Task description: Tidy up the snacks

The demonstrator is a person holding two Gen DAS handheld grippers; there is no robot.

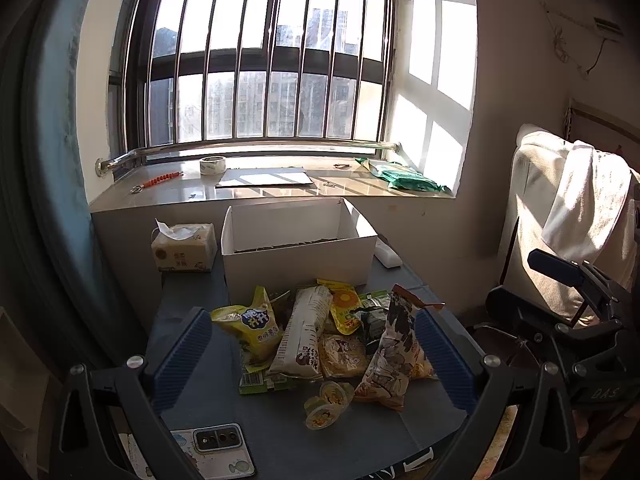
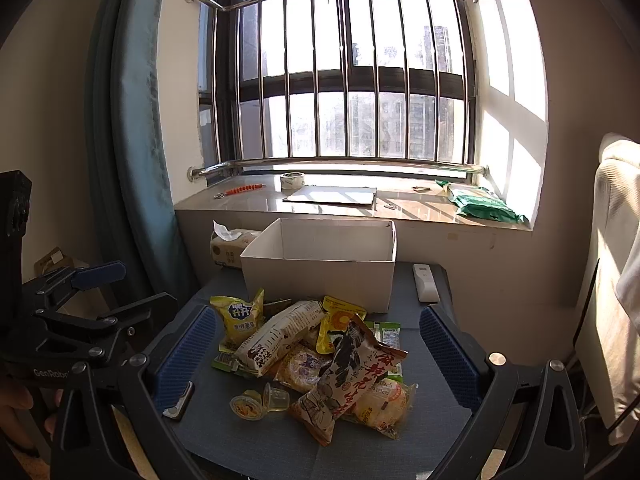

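Note:
A heap of snack packets (image 1: pixel 320 336) (image 2: pixel 320 356) lies on a small grey table (image 1: pixel 192 364) (image 2: pixel 432 392): a yellow bag (image 1: pixel 252 324) (image 2: pixel 238 316), a long white packet (image 1: pixel 306 328) (image 2: pixel 280 334), a tall cartoon-printed bag (image 1: pixel 394 356) (image 2: pixel 340 376) and two small jelly cups (image 1: pixel 326 398) (image 2: pixel 260 400). Behind the heap stands an open white cardboard box (image 1: pixel 300 260) (image 2: pixel 320 276). My left gripper (image 1: pixel 316 364) is open above the table's near edge, nothing between its fingers. My right gripper (image 2: pixel 316 356) is open too, hovering before the heap.
A tissue pack (image 1: pixel 184 248) (image 2: pixel 230 246) sits left of the box, a white remote (image 1: pixel 386 254) (image 2: pixel 426 282) right of it. A phone (image 1: pixel 218 440) lies at the near left corner. The windowsill (image 1: pixel 264 192) holds tape, card and a green bag. A draped chair (image 1: pixel 560 208) stands right.

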